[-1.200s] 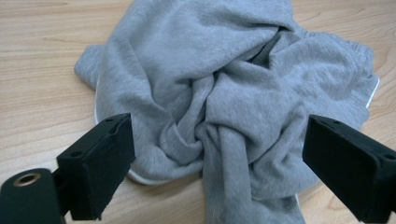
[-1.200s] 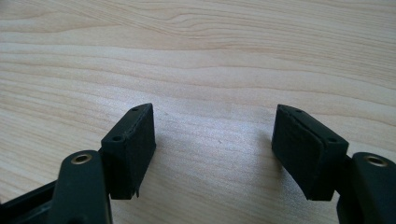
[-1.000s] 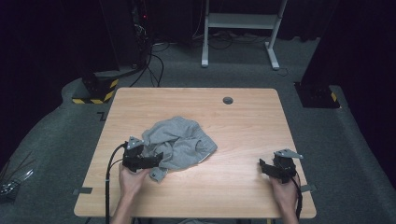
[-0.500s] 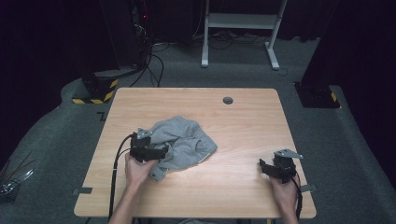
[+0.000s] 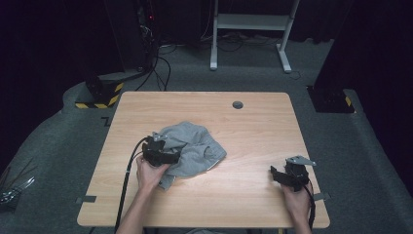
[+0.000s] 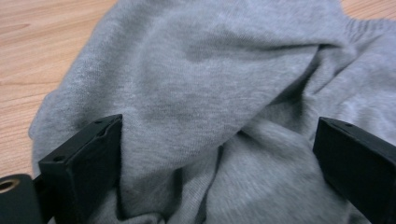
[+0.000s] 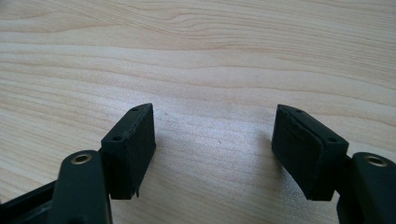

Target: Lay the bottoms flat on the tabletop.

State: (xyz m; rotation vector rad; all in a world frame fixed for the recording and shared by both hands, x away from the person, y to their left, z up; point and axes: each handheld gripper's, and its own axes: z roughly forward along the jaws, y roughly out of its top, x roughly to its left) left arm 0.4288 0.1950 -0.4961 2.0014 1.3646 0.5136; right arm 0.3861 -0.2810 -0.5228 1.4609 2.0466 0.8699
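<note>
Dark carpeted floor with cables and a white frame at the top surrounds a light wooden table bearing a crumpled grey garment left of centre. Left gripper, jaws spread wide and holding nothing, presses into its folds; right gripper, equally wide, hovers over bare wood at lower right. Closing now risks pinching several layers, so the bundle would lift bunched.
</note>
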